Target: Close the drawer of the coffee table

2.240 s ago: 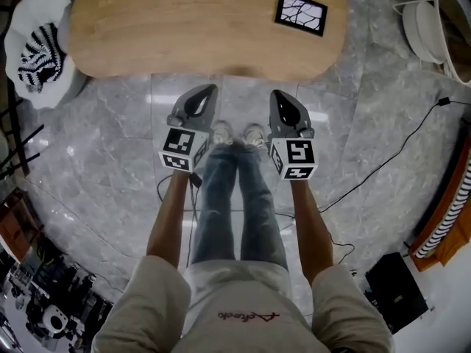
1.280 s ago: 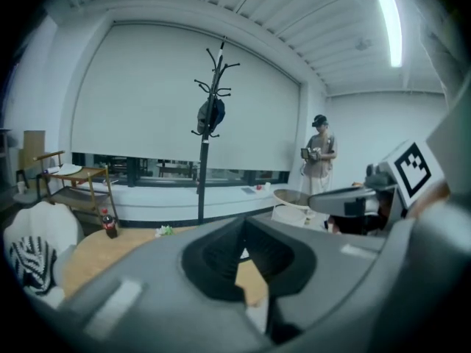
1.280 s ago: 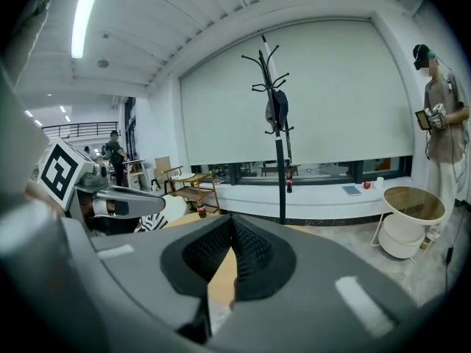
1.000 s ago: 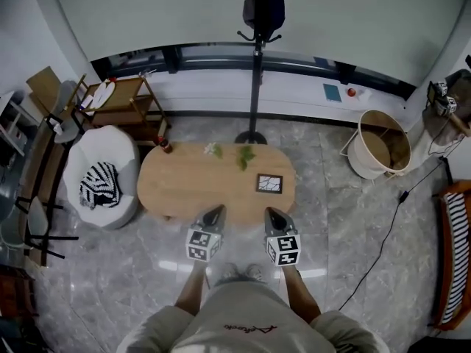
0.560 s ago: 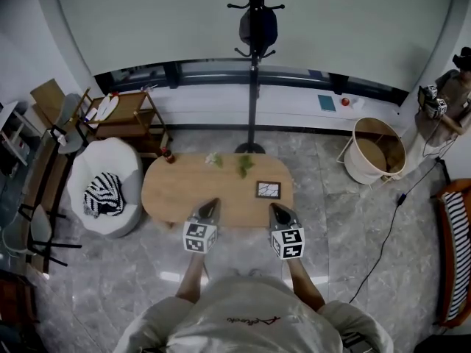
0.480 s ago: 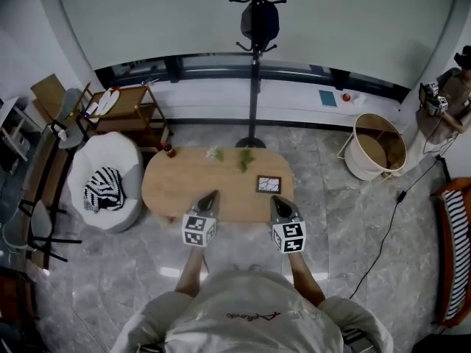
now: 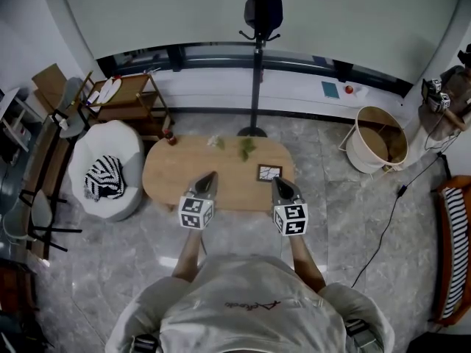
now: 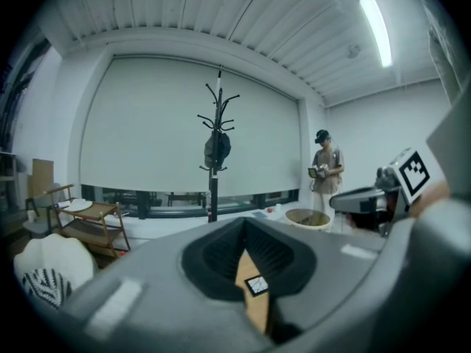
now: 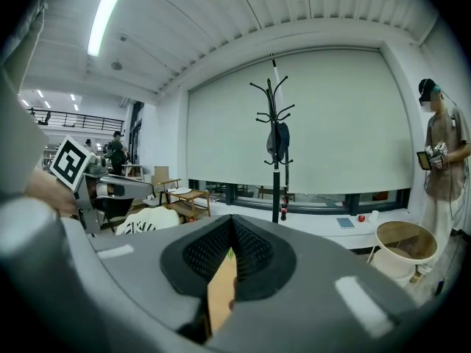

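The oval wooden coffee table [image 7: 218, 173] stands on the marble floor just ahead of me. Its top hides its front, so no drawer shows. A black-and-white marker card [image 7: 268, 173] and small green sprigs lie on it. My left gripper [image 7: 210, 176] and right gripper [image 7: 277, 182] hover side by side above the table's near edge, both shut and empty. In the left gripper view, a strip of table [image 8: 255, 316] with the card shows below the shut left gripper [image 8: 245, 223]. The right gripper view shows the right gripper [image 9: 232, 219] the same way, pointing nearly level into the room.
A black coat stand [image 7: 259, 50] rises behind the table. A white beanbag with a striped cushion [image 7: 103, 179] sits left, a wooden shelf [image 7: 129, 98] behind it. A round white basket [image 7: 375, 140] and a floor cable [image 7: 390, 219] lie right. Another person [image 9: 441, 153] stands far right.
The head view went from close over the feet and the table edge to high over the whole room. Both grippers rose a little together, staying shut and level with each other.
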Tool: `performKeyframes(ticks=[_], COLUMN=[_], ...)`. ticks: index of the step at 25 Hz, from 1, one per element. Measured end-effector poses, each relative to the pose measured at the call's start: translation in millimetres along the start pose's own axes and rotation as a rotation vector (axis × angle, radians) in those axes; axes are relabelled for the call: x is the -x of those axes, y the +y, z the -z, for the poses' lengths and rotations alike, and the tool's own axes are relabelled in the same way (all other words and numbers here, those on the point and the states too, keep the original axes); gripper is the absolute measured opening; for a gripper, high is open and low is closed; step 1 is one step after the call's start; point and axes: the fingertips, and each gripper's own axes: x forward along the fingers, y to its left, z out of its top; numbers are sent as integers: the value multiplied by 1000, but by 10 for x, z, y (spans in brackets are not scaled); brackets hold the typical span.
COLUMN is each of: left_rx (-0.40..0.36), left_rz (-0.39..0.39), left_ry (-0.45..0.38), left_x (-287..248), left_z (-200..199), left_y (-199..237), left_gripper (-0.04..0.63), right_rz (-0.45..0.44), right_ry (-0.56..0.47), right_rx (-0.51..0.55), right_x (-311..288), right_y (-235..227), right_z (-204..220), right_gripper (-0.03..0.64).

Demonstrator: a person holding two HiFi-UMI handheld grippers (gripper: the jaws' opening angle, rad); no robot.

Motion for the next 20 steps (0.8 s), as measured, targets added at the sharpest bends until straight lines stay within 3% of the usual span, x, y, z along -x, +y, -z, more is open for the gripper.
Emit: performKeyframes(ticks=[20], left_rx=[-2], left_rz=[26], left_ry=[21], left_x=[-7], left_z=[125], left_y=[-97], left_gripper=[1], right_rz=[-15], right_ry=[-1], right_rx=[-3], right_x=[6], right_y=[109], right_z=[31], right_gripper=[5])
